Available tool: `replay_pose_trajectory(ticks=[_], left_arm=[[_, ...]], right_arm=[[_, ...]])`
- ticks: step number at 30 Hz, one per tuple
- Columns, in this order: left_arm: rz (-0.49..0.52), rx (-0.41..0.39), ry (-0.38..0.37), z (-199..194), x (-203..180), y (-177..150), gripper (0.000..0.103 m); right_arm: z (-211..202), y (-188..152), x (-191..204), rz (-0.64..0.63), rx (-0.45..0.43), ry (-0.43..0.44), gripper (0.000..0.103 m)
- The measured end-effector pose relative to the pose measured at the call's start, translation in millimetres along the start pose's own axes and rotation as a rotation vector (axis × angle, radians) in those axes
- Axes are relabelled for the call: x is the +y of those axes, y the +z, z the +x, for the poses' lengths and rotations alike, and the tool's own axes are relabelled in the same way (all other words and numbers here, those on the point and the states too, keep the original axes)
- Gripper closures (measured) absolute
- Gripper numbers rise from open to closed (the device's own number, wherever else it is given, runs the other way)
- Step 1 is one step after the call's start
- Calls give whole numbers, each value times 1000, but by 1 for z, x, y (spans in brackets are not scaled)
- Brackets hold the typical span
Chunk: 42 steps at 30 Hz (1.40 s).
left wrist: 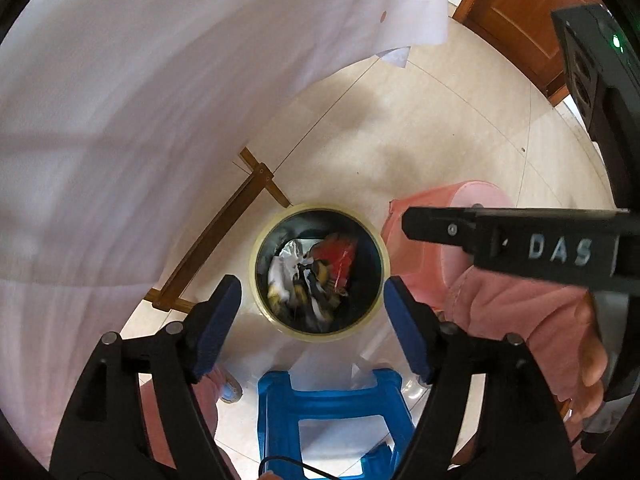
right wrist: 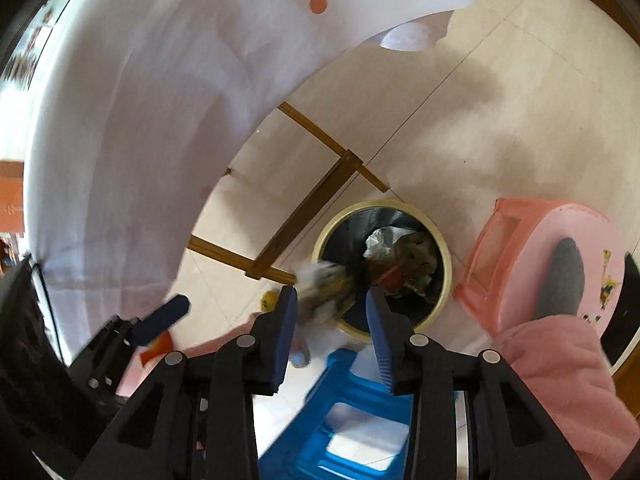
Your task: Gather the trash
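The right gripper (right wrist: pixel 332 308) pointed down with its jaws parted, a blurred wrapper (right wrist: pixel 326 294) loose between them at the rim of the trash bin (right wrist: pixel 446 280). The left gripper (left wrist: pixel 312 300) stood wide and empty above the same bin (left wrist: pixel 382 248), which held crumpled trash (left wrist: pixel 312 276), beside a pink stool (right wrist: pixel 560 240).

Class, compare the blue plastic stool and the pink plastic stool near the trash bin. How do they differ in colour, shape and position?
Colour: the blue stool is bright blue; the pink stool is pale pink.
Shape: the blue stool's top looks squarish with open cut-outs showing the floor; the pink stool's top is rounded, with a dark oval in it.
Position: the blue stool sits below the trash bin in the right wrist view; the pink stool sits to the bin's right.
Both are plastic and stand on the tiled floor.
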<state>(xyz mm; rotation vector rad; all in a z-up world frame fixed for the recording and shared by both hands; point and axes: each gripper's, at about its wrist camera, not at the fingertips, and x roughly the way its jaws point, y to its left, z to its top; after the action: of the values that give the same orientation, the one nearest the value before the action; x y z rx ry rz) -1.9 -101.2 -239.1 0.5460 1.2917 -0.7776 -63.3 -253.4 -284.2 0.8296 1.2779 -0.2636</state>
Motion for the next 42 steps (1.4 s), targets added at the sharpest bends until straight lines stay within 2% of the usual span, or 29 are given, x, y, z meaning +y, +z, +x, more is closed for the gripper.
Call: replay_pose_trajectory(ticks=[11,17,25,29,35,42], left_arm=[[-97,1,-46,-25,21,-8,32],[-109,-44,-56,-56,28,-15,32],[-62,-91,-73,-103,30,-15,32],[-94,-147,-84,-135,43,-12,32],[-146,-279,11,-194,75,-6,32],[-163,-342,82,-243,122,14,32]], right_arm=[[4,-14,16,-113,-7,-85,67],[-5,-23,30,-143,-28,-88,67],[-62,-38,68,-208,-184,-21,67],[-97,-47,94,-272,-274,-7,67],[-133,-46,132,-329,-330,9,67],[-175,-11,187,-365,-375,50,67]])
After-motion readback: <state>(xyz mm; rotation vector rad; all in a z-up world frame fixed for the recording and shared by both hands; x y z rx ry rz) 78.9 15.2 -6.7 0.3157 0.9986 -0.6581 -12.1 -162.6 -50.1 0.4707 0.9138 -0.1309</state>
